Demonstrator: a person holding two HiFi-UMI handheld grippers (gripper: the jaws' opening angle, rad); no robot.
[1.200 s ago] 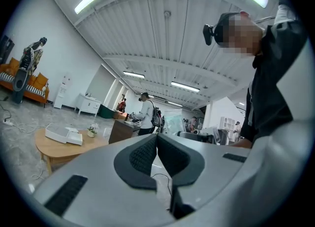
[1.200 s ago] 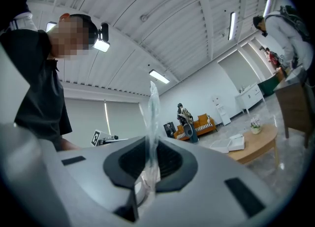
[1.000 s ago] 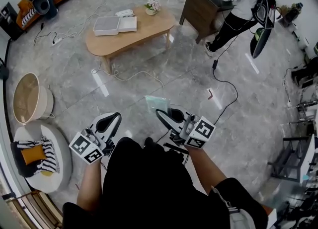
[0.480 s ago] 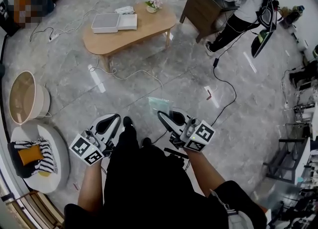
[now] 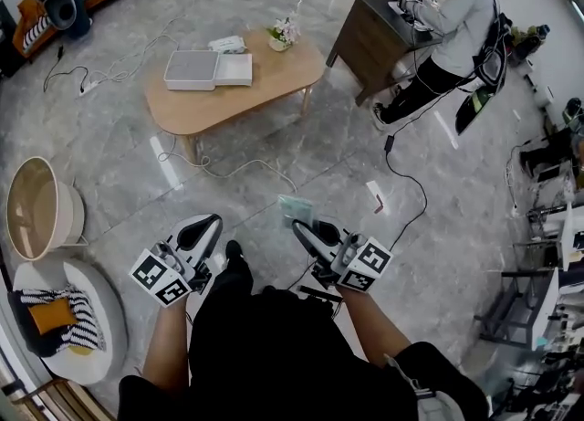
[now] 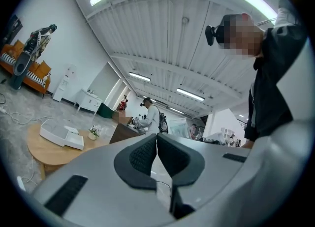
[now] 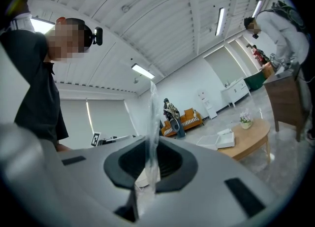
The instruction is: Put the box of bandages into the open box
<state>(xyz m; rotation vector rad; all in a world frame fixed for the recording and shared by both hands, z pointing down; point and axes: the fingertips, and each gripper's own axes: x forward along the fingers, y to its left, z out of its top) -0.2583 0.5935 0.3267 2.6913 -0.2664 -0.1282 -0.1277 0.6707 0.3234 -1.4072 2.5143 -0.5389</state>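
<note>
My right gripper [image 5: 299, 225] is shut on the box of bandages [image 5: 295, 206], which shows as a thin, pale-green translucent pack held over the floor. In the right gripper view the pack's clear edge [image 7: 152, 122] stands upright between the closed jaws of that gripper [image 7: 151, 145]. My left gripper [image 5: 210, 224] is shut with nothing in it, and its pads [image 6: 147, 152] meet in the left gripper view. The open white box [image 5: 192, 69] lies on the wooden coffee table [image 5: 228, 99], well ahead of both grippers, with its lid [image 5: 235, 68] beside it. The same open box [image 7: 221, 139] shows small in the right gripper view.
A small flower pot [image 5: 281, 36] stands on the table. White cables [image 5: 228, 150] trail over the grey floor in front of it. A person [image 5: 447, 31] bends at a dark desk [image 5: 370, 31] at the back right. A round basket [image 5: 36, 214] and a pouf [image 5: 68, 314] sit left.
The view has shifted forward over the floor and the table sits a little nearer. Both grippers keep their pose, the right one still holding the pack. The person at the desk has shifted.
</note>
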